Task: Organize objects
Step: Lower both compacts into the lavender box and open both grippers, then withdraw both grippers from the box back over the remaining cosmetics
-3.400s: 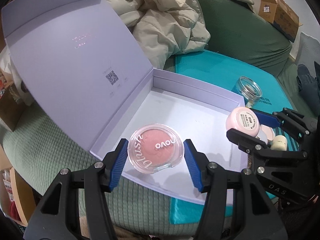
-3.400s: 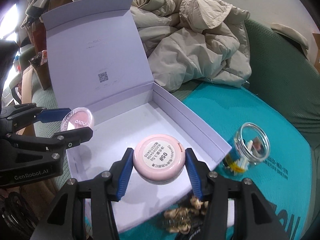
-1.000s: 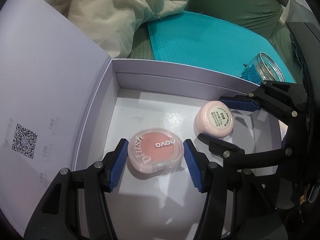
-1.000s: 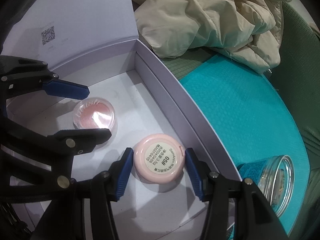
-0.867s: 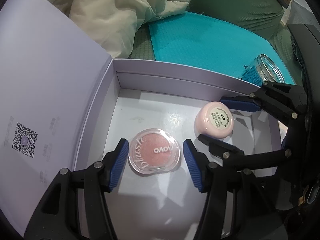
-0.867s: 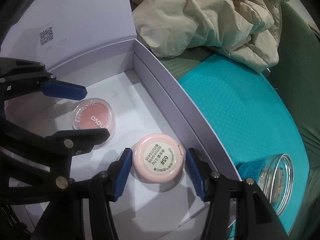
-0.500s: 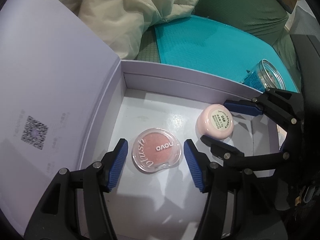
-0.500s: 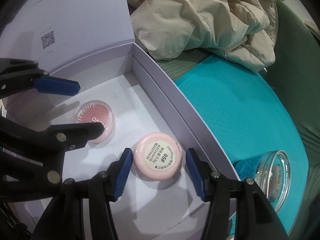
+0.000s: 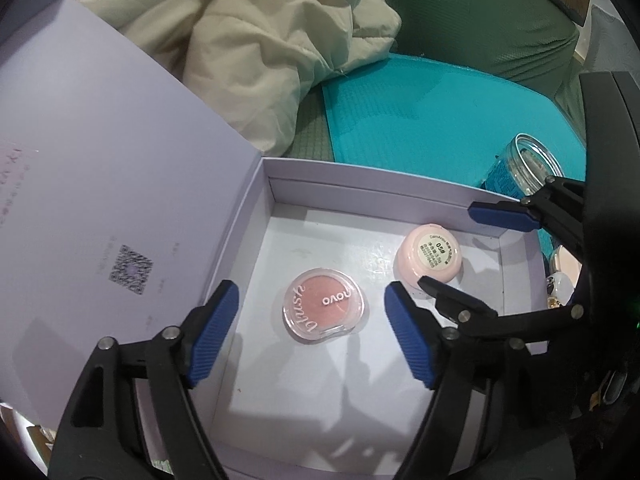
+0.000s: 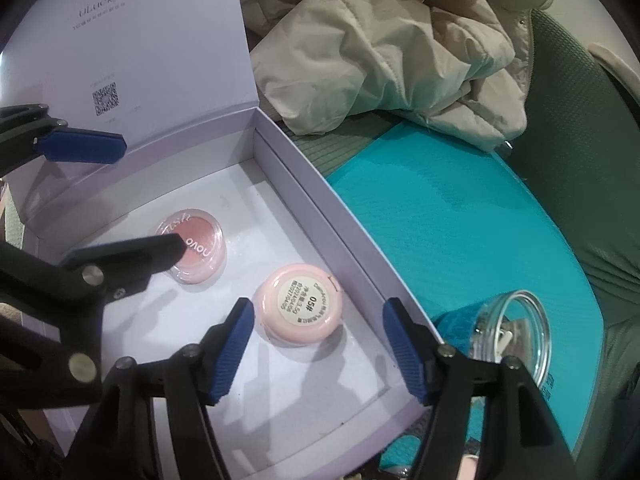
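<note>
While both compacts lie flat on the floor of the lavender box [image 9: 384,188], each gripper stands over its own item with nothing pinched.

Item 1: blush compact [image 9: 323,306], clear lid up, lettering legible; lies near the middle of the box floor. Left gripper [image 9: 310,334] spread, its jaws having just been opening; the blue pads stand clear on either side, the compact between them but untouched.

Item 2: pink compact [image 10: 302,307], label side up, lying beside the blush compact and near the box's right wall without touching it. Right gripper [image 10: 316,354] likewise spread, jaws just opened, pads apart from the compact's rim.

Item 3: clear jar [image 10: 508,340], open mouth, on its side on the teal mat [image 10: 460,208] outside the box; small contents inside, not identifiable.

Item 4: cream jacket [image 9: 256,40], heaped on the green sofa [image 9: 480,20] behind the box. Box lid [image 9: 100,184] stands open at the left.

Step in hand, as judged: release and withdrawal. To do it well, lift each gripper straight along its own line with the pads kept wide, so neither rim is dragged or flipped. The left gripper's outer finger sits close to the upright lid; avoid nudging it. The two grippers overlap near the pink compact, so draw them apart rather than across one another. The jar appears the likely next candidate.
</note>
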Motion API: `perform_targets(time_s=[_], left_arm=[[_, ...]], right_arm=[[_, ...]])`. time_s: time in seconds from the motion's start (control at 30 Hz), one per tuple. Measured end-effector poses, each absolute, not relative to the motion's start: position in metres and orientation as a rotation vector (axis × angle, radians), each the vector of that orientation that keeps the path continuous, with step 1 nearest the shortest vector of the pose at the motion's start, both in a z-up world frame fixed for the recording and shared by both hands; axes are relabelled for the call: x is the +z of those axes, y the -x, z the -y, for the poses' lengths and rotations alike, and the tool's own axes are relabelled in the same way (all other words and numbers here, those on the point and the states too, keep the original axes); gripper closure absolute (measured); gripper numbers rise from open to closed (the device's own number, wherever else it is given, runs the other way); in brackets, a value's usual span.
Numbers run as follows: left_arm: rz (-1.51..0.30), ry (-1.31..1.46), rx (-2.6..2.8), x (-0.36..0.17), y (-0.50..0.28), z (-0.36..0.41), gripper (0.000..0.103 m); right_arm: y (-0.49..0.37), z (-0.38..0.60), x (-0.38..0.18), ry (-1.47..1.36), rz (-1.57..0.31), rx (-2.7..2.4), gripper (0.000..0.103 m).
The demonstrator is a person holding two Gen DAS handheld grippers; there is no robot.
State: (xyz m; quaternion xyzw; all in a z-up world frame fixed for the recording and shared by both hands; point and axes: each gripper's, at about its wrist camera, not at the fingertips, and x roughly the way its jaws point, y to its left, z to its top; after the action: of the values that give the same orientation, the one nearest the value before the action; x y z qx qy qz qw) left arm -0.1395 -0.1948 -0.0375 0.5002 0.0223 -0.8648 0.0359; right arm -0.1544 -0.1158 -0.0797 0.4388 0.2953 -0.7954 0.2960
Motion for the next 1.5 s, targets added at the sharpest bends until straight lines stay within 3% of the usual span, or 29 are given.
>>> perform_targets(time_s=[1.07, 1.5], left_arm=[[-0.004, -1.306, -2.709, 0.048, 0.079, 0.147, 0.023], [0.016, -1.319, -2.732, 0.05, 0.06, 0.111, 0.016]], right_arm=[[0.094, 0.046, 0.0, -1.047, -0.697, -2.291, 0.028], [0.069, 0.006, 0.005, -1.052, -0.682, -2.336, 0.027]])
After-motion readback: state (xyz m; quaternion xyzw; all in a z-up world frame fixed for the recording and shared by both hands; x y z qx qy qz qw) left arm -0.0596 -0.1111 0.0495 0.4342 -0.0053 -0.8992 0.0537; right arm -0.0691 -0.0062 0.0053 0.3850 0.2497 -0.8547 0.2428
